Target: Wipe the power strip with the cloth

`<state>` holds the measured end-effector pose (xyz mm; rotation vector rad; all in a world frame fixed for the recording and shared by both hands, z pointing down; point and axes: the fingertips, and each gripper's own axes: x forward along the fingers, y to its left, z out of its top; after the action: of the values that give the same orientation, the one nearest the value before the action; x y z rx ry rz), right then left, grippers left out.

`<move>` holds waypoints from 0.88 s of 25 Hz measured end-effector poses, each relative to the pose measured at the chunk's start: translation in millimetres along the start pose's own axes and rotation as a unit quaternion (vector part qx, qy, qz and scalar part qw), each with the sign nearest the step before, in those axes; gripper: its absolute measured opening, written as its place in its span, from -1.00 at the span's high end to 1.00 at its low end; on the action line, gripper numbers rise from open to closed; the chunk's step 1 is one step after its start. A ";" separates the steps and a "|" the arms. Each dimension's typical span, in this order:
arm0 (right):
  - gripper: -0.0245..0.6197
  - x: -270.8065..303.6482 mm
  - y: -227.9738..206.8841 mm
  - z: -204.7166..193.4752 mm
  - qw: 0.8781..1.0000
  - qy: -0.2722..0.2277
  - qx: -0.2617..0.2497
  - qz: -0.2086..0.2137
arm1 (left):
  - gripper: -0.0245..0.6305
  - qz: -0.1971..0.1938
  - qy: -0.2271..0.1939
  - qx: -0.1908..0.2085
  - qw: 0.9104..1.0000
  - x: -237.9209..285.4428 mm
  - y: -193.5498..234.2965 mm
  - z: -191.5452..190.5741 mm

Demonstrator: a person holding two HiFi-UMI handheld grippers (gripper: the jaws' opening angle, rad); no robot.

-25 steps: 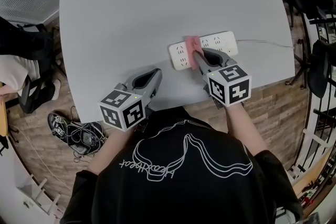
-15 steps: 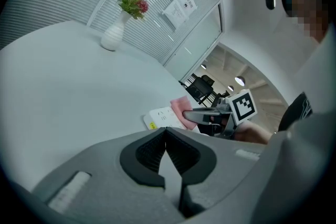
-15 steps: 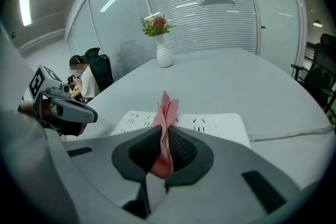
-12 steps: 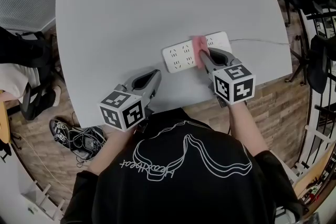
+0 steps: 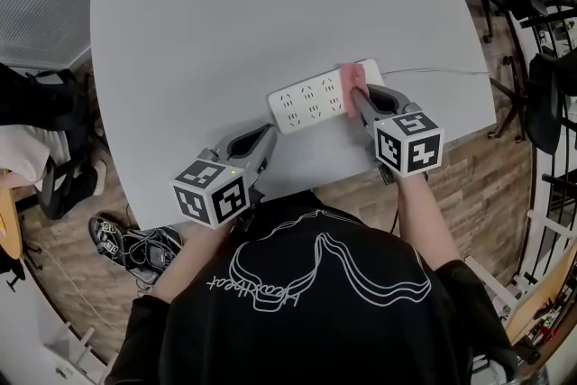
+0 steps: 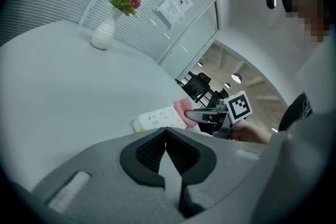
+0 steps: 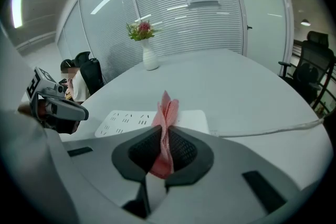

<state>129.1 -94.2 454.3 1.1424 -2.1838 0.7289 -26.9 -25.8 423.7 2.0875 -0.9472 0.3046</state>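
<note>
Pink cloth clamped in right gripper, pressed on power strip's cable end near table edge, mid-wipe; next probably sweep across sockets; left gripper closed, empty.

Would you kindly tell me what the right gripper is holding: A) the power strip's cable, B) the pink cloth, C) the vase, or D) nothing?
B: the right gripper has its jaws shut on the pink cloth, which lies on the power strip.
</note>
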 end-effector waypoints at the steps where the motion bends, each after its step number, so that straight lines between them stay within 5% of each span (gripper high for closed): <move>1: 0.80 -1.2 -3.3 -0.1 1.000 0.000 0.000 -0.002 | 0.88 -0.001 0.001 0.001 1.000 2.1 -1.7 0.9; 14: 0.80 -21.2 -49.7 -4.3 0.999 -0.010 0.011 -0.050 | 0.88 -0.011 0.003 0.018 1.000 13.1 -17.8 14.3; 22: 0.80 -38.1 -57.5 -4.0 0.996 -0.046 -0.024 -0.070 | 0.88 -0.010 -0.001 0.023 1.000 11.3 -26.4 13.9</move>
<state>197.0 -98.9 442.4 1.3120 -2.1591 0.5702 -1.7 -31.8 405.2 2.1379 -0.9289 0.3167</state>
